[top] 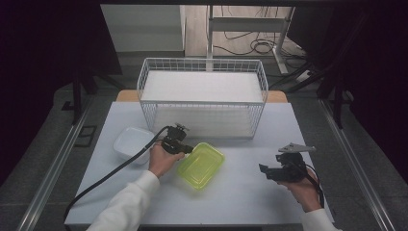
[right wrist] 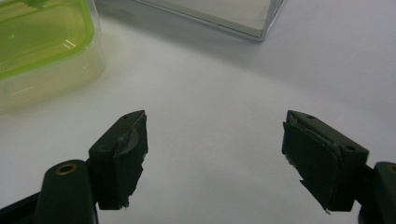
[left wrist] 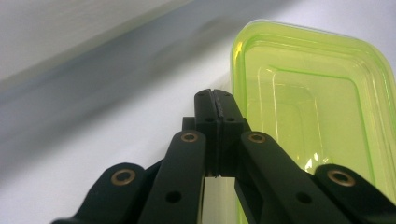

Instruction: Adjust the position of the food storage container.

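A lime-green lidded plastic container (top: 201, 165) lies on the pale table a little left of centre. My left gripper (top: 189, 148) is at its near-left corner, held in a hand with a white sleeve. In the left gripper view the left gripper (left wrist: 215, 94) has its black jaws pressed together with nothing between them, just beside the green container's (left wrist: 317, 102) rim. My right gripper (top: 269, 163) hovers at the right of the table, pointing left. In the right gripper view the right gripper (right wrist: 215, 154) stands wide open over bare table, with the green container (right wrist: 42, 42) at the upper left.
A white wire basket (top: 202, 96) with a white liner stands across the back of the table; its corner (right wrist: 224, 14) is ahead of the right gripper. A white lidded tub (top: 132, 143) sits left of the left hand. A black cable (top: 110, 173) trails to the front left.
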A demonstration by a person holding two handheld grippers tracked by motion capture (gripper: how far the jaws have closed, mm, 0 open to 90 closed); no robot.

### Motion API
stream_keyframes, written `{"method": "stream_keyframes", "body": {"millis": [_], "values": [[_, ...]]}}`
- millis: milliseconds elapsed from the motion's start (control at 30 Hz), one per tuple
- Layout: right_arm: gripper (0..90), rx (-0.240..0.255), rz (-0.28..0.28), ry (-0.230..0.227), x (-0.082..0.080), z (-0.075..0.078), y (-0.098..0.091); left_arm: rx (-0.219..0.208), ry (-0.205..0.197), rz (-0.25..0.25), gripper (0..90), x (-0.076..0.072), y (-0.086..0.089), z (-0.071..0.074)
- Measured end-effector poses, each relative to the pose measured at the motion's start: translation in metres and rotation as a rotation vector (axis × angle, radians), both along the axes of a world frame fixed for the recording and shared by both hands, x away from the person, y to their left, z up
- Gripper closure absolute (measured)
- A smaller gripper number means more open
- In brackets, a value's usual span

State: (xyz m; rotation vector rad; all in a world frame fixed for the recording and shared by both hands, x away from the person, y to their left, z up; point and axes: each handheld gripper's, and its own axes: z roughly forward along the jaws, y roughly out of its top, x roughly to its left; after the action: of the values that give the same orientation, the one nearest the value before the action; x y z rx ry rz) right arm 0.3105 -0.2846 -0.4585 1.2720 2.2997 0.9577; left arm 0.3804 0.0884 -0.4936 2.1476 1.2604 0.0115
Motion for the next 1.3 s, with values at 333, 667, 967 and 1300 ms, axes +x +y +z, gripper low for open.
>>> {"method": "stream_keyframes", "body": {"millis": [333,667,967,1300], "values": [[22.3,-0.005,0.006,0.007,0.0,-0.001,0.002,-0.013,0.017,-0.068,89.6,-0.01,-0.018,0.0],[22.3,-0.01,0.003,0.01,0.0,-0.002,0.002,-0.046,0.026,-0.075,89.5,-0.014,-0.022,-0.002],[24.0,-0.007,0.009,0.014,0.0,-0.001,0.002,-0.042,0.024,-0.093,89.5,-0.015,-0.021,0.0],[24.5,-0.009,0.01,0.02,-0.002,-0.001,-0.002,-0.037,-0.128,-0.063,88.1,-0.038,0.016,0.047]]}}
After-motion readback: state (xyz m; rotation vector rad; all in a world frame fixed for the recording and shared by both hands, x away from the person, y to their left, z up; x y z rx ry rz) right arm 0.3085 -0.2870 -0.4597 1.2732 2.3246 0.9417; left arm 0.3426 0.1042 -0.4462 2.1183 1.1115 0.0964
